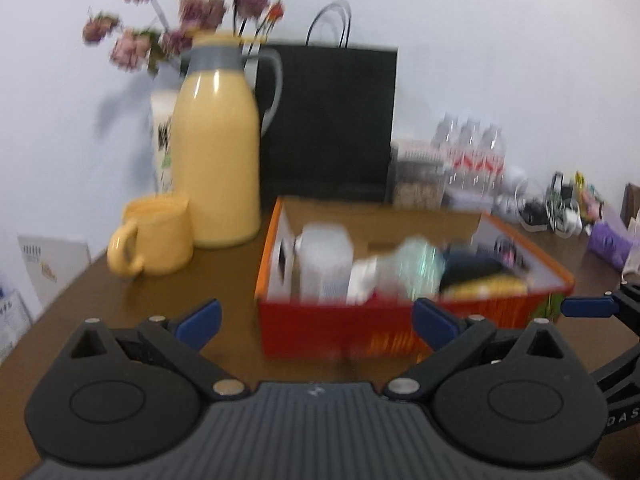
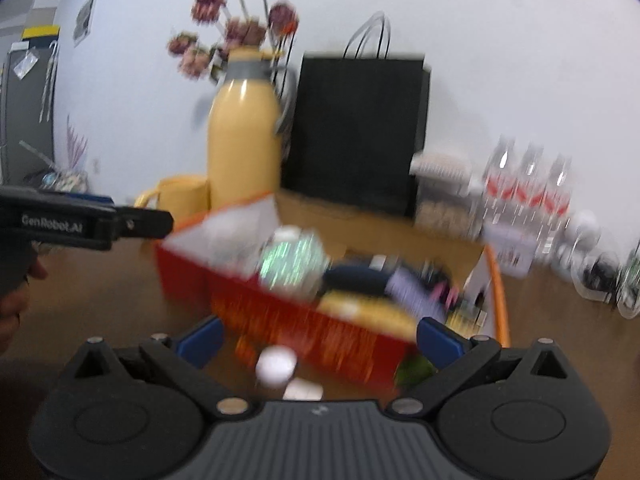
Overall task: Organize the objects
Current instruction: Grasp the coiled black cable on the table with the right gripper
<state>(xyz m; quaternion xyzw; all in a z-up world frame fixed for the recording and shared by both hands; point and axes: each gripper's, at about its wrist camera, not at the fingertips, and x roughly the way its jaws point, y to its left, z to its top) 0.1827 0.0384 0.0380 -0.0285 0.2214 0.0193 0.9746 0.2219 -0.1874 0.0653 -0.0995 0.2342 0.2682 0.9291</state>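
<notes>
Blur is smearing both views, so small things are hard for me to tell. I am seeing my left hand-held gripper [image 1: 316, 320] sitting wide open at the bottom of the left wrist view, and it is holding nothing. My right hand-held gripper [image 2: 318, 338] is also spreading wide open in the lower part of the right wrist view, with nothing between its blue fingers [image 2: 200, 340].

A red box [image 1: 360, 328] is sitting on the brown bench [image 1: 132, 300] in the middle of both views. It is holding many things: a white bottle [image 1: 324, 264], a shiny greenish thing [image 2: 294, 266], something dark blue and something yellow. I cannot tell what those are.

On the bench just in front of the box, low in the right wrist view, a small white round thing [image 2: 276, 366] is lying between my open fingers.

Behind the box, a tall yellow jug [image 1: 216, 152] is standing upright, with a yellow mug [image 1: 154, 234] just beside it. A black paper bag [image 1: 332, 120] is standing against the wall.
</notes>
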